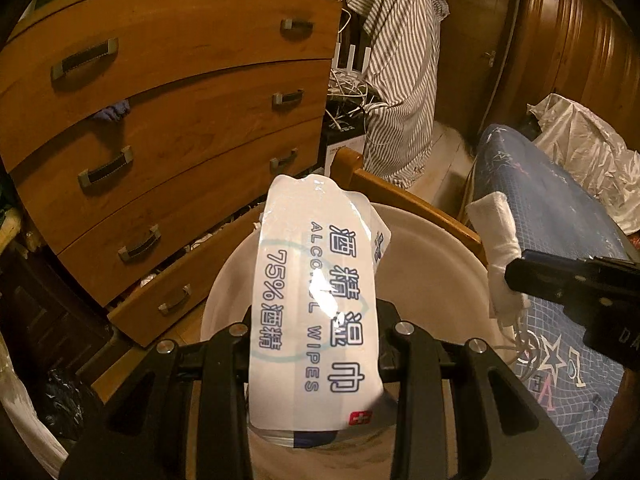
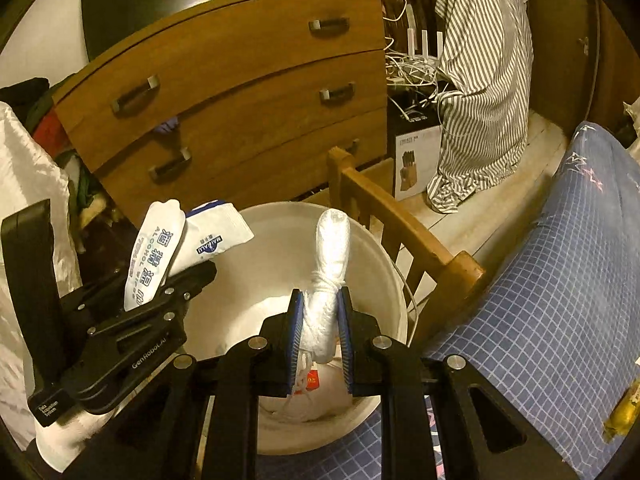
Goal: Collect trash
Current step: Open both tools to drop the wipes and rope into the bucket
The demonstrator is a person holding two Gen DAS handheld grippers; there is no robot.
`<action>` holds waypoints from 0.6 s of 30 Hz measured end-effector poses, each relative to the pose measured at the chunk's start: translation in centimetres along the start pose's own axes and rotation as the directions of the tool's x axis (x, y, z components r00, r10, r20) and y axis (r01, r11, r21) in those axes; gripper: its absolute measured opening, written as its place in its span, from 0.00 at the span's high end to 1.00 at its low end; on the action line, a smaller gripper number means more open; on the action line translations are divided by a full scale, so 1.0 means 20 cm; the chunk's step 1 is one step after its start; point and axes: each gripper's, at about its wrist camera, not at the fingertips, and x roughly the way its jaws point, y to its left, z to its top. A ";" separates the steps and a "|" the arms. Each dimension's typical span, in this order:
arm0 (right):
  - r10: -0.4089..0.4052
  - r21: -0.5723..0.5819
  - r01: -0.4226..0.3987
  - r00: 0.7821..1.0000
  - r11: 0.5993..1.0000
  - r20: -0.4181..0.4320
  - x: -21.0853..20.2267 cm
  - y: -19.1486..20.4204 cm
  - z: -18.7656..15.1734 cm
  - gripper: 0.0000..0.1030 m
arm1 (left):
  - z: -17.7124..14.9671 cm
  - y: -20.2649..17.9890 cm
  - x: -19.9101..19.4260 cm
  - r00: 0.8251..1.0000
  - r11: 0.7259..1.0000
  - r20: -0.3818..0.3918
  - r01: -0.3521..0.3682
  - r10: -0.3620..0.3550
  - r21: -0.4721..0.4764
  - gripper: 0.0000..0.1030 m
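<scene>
My left gripper point(image 1: 316, 332) is shut on a white alcohol wipes packet point(image 1: 316, 292), held upright over the white bin point(image 1: 432, 264). From the right wrist view the same packet point(image 2: 150, 256) sticks up from the left gripper point(image 2: 176, 280) at the bin's left rim. My right gripper point(image 2: 320, 312) is shut on a rolled, knotted white tissue wad point(image 2: 328, 276) above the bin point(image 2: 276, 276). In the left wrist view that wad point(image 1: 496, 248) shows at the right, in the right gripper point(image 1: 516, 280). Some trash lies at the bin's bottom.
A wooden chest of drawers point(image 1: 172, 120) stands behind the bin, its lowest drawer pulled out. A wooden bed rail point(image 2: 400, 224) runs beside the bin, with a blue patterned mattress point(image 2: 540, 280) to the right. Striped cloth point(image 2: 484, 80) and cables hang further back.
</scene>
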 end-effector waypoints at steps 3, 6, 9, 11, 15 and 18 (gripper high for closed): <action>0.001 0.002 -0.001 1.000 1.000 -0.002 0.00 -0.01 -0.01 0.82 | 0.00 0.00 0.02 1.000 1.000 -0.006 0.001 -0.001 0.002 0.70; -0.001 0.004 0.001 1.000 1.000 -0.001 0.00 -0.02 -0.01 0.82 | 0.00 0.01 0.04 1.000 1.000 -0.010 -0.002 0.002 0.001 0.69; -0.001 0.004 0.001 1.000 1.000 -0.002 0.00 -0.02 -0.01 0.81 | 0.00 0.02 0.05 1.000 1.000 -0.012 -0.007 0.007 -0.001 0.66; 0.002 0.004 -0.002 1.000 1.000 -0.004 0.00 -0.02 -0.01 0.81 | 0.00 0.02 0.06 1.000 1.000 -0.019 -0.007 0.007 -0.001 0.65; 0.016 0.021 -0.016 1.000 1.000 -0.002 0.00 -0.04 -0.02 0.61 | 0.00 0.03 0.07 0.999 1.000 -0.025 -0.020 0.020 -0.006 0.50; 0.013 0.031 -0.013 1.000 0.999 -0.002 0.00 -0.06 -0.04 0.60 | 0.00 0.04 0.08 0.999 1.000 -0.024 -0.030 0.030 -0.005 0.49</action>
